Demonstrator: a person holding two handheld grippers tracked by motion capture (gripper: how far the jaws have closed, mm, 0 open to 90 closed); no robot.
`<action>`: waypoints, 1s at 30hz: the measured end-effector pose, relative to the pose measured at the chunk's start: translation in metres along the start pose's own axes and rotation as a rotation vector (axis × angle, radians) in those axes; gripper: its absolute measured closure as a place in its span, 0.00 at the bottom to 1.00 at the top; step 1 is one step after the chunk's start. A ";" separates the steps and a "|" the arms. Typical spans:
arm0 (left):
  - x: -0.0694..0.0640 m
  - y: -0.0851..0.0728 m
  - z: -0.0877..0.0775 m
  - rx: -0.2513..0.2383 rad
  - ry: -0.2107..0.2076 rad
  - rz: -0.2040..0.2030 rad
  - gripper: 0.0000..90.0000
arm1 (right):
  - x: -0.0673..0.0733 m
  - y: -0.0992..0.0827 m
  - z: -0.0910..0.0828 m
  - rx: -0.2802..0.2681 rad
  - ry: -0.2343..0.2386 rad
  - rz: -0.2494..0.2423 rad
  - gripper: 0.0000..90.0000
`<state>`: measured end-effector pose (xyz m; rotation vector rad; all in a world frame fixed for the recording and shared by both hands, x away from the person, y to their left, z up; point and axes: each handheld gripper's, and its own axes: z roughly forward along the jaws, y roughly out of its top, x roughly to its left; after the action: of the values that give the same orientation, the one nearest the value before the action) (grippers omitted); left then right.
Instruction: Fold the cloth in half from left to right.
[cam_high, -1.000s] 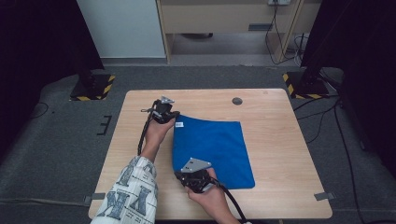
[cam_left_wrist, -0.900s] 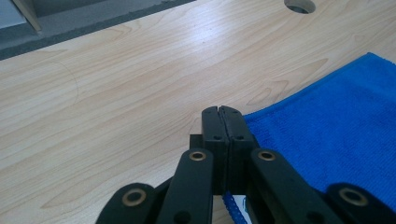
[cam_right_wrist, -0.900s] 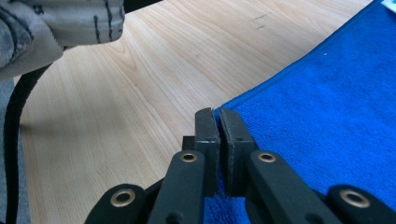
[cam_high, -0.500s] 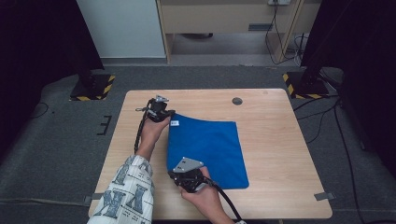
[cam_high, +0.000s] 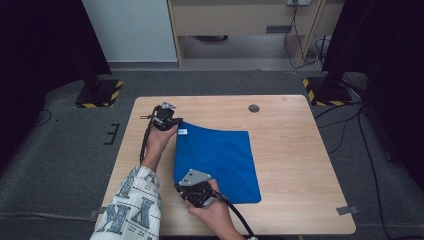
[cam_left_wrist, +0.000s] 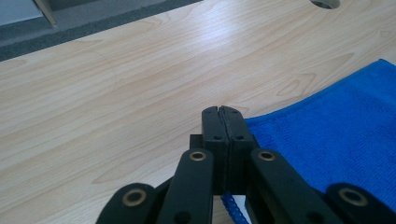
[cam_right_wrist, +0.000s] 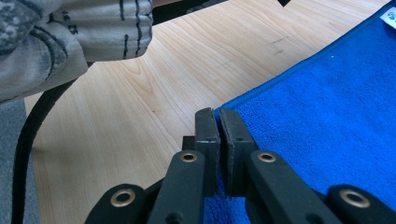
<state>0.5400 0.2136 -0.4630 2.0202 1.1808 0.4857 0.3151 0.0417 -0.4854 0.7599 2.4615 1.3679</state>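
Observation:
A blue cloth (cam_high: 220, 160) lies flat on the wooden table (cam_high: 300, 150), with a small white label (cam_high: 182, 131) at its far left corner. My left gripper (cam_high: 169, 119) is at that far left corner. In the left gripper view the left gripper (cam_left_wrist: 219, 112) is shut, with the blue cloth (cam_left_wrist: 336, 140) running under its jaws and a blue edge pinched between them. My right gripper (cam_high: 187, 189) is at the near left corner. In the right gripper view the right gripper (cam_right_wrist: 217, 114) is shut on the blue cloth (cam_right_wrist: 327, 116).
A round cable hole (cam_high: 254, 108) sits in the table's far side. The patterned sleeve (cam_right_wrist: 70, 32) of the left arm and a black cable (cam_right_wrist: 28, 135) lie just left of the right gripper. Bare wood (cam_high: 305, 190) stretches right of the cloth.
Both grippers have shifted a little to the left, and the blue cloth has slid left across the table with them. Both stay shut on their corners.

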 end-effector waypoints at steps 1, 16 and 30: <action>0.001 0.000 -0.001 -0.001 0.001 -0.001 0.99 | 0.001 0.000 0.001 -0.002 0.001 -0.002 0.97; 0.014 -0.006 -0.013 -0.005 0.012 -0.011 0.99 | 0.014 0.010 0.010 -0.004 0.014 -0.018 0.97; 0.033 -0.015 -0.028 -0.025 0.010 -0.054 0.99 | 0.026 0.024 0.026 -0.033 0.059 0.038 0.97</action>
<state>0.5305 0.2582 -0.4576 1.9616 1.2269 0.4817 0.3126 0.0852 -0.4782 0.7728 2.4745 1.4610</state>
